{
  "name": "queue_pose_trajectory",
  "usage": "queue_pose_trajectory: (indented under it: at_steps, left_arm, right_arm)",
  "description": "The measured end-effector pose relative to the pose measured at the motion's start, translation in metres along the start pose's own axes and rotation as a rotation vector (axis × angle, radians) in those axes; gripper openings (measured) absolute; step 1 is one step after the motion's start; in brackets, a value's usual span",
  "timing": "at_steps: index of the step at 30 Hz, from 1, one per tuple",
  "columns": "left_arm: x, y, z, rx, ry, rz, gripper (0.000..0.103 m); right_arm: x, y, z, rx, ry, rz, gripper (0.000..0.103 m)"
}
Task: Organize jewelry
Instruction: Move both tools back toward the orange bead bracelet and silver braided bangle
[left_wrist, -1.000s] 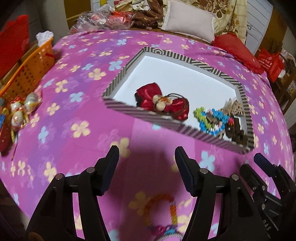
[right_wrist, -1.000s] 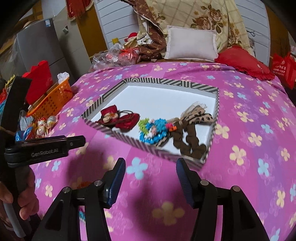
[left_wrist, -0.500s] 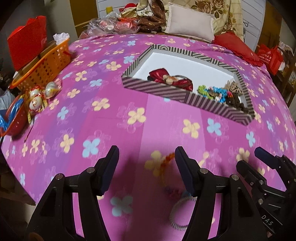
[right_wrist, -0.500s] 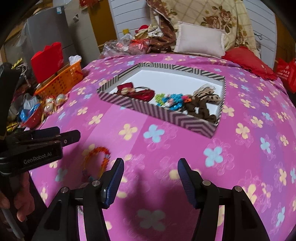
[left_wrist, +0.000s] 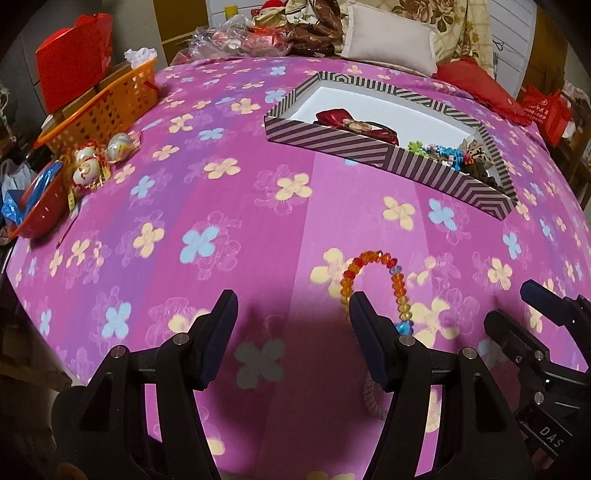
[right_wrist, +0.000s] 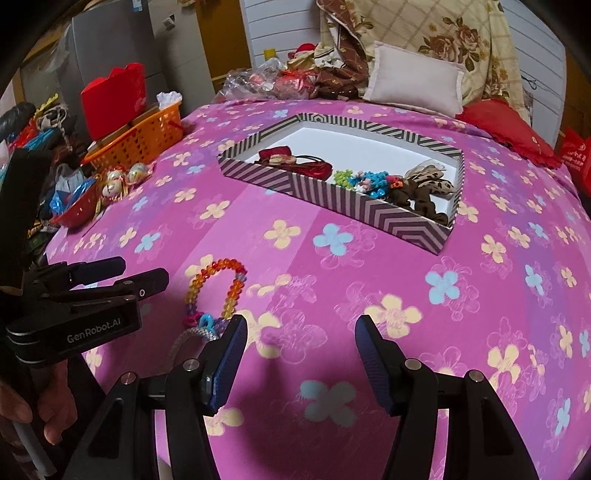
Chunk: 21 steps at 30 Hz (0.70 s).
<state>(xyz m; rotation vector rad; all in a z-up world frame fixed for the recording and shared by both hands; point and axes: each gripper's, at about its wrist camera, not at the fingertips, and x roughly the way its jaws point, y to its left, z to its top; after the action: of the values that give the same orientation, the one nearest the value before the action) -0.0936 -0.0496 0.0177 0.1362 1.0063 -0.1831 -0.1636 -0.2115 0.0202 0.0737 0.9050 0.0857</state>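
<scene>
An orange bead bracelet (left_wrist: 373, 273) lies on the pink flowered bedspread, joined to a blue charm (left_wrist: 404, 326) and a pale woven ring (left_wrist: 369, 398). My left gripper (left_wrist: 291, 299) hovers open just left of it, and its right finger hides part of the beads. The right gripper (right_wrist: 301, 321) is open over bare cloth, with the bracelet (right_wrist: 218, 284) off its left finger. Farther back sits the striped box (right_wrist: 332, 195) holding a red bow (right_wrist: 291, 162), a blue-green bead piece (right_wrist: 369, 182) and a brown scrunchie (right_wrist: 421, 195).
On the left edge of the bed stand an orange basket (left_wrist: 107, 107), wrapped egg ornaments (left_wrist: 88, 166) and a red bowl (left_wrist: 40, 210). A white pillow (left_wrist: 388, 37) and a red cushion (left_wrist: 476, 85) lie behind the box. A hand (right_wrist: 33, 406) holds the left gripper's handle.
Both grippers have drawn back from the box toward the near side of the bed and lower. The bead bracelet has come into full view beside them. Both stay open.
</scene>
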Motion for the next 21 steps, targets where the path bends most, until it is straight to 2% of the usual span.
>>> queue_pose_trajectory:
  at_steps: [2, 21]
  left_arm:
    - [-0.001, 0.001, -0.002, -0.003, -0.002, 0.002, 0.063]
    - [0.002, 0.006, -0.009, -0.012, 0.019, 0.000, 0.063]
  right_arm:
    - [-0.001, 0.002, -0.002, -0.005, 0.001, 0.001, 0.064]
    - [0.003, 0.013, -0.010, -0.033, 0.028, 0.008, 0.064]
